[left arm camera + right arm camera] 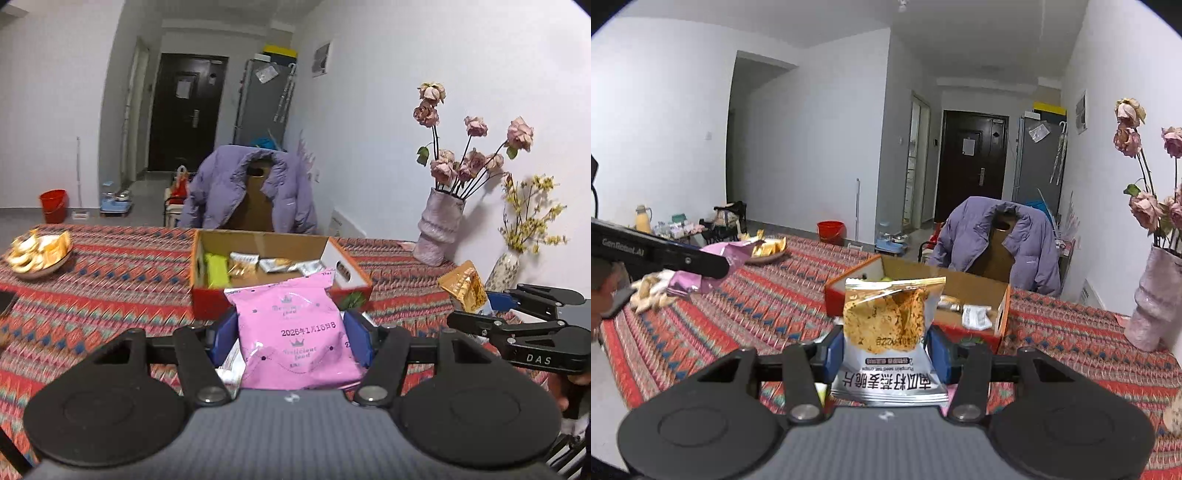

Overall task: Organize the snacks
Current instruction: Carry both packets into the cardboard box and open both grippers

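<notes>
Here, pink packet [299, 332], clear-windowed crisp packet [892, 339]

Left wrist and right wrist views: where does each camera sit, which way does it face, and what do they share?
Left wrist: on the left hand-held gripper, looking along its fingers at the pink snack packet it clamps and the cardboard box; the right hand-held gripper shows at right.
Right wrist: on the right hand-held gripper, facing the pumpkin-seed crisp packet it holds; the left hand-held gripper shows at left.
Shared: box, patterned tablecloth, purple jacket, dark door.
</notes>
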### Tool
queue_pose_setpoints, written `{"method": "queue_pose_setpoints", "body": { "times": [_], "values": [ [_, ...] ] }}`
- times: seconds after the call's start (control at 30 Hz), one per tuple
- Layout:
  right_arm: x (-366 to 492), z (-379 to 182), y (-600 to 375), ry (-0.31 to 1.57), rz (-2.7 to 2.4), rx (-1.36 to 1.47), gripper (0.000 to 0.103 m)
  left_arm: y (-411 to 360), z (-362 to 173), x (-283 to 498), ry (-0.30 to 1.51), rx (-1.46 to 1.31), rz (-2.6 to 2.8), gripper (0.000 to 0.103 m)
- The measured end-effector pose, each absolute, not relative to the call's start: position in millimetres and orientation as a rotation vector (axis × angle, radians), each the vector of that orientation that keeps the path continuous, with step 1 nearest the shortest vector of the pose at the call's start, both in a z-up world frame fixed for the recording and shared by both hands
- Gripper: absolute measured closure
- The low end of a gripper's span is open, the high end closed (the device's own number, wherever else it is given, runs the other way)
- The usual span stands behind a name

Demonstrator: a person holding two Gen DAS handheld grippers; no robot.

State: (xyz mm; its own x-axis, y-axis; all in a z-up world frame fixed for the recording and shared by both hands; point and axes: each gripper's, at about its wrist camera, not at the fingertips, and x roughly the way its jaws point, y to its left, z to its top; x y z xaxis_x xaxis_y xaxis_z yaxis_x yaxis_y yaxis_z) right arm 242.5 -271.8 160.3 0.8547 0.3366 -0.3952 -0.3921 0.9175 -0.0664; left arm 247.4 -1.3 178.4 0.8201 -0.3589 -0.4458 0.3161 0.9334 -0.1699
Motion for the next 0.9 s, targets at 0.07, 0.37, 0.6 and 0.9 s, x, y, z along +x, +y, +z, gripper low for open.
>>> {"method": "queue_pose_setpoints", "body": {
  "times": [0.07, 0.37, 0.6, 0.9],
  "values": [
    [264.2, 172.5, -274.9, 0.384, 0.386, -0.156, 0.055, -4.9, 186.6, 270.0, 0.496, -0.088, -0.374, 0.04],
    [396.2, 206.4, -295.7, 0.476, 0.425, -0.088, 0.055, -26.7, 227.8, 396.9, 0.523, -0.095, -0.448, 0.04],
    [521.4, 191.5, -309.7, 0.615, 0.421, 0.068, 0.055, -51.9, 225.6, 511.4, 0.579, -0.042, -0.426, 0.039],
    [651.3, 91.8, -283.6, 0.813, 0.32, 0.068, 0.055, -80.0, 145.4, 641.0, 0.756, -0.089, -0.363, 0.04]
  ]
}}
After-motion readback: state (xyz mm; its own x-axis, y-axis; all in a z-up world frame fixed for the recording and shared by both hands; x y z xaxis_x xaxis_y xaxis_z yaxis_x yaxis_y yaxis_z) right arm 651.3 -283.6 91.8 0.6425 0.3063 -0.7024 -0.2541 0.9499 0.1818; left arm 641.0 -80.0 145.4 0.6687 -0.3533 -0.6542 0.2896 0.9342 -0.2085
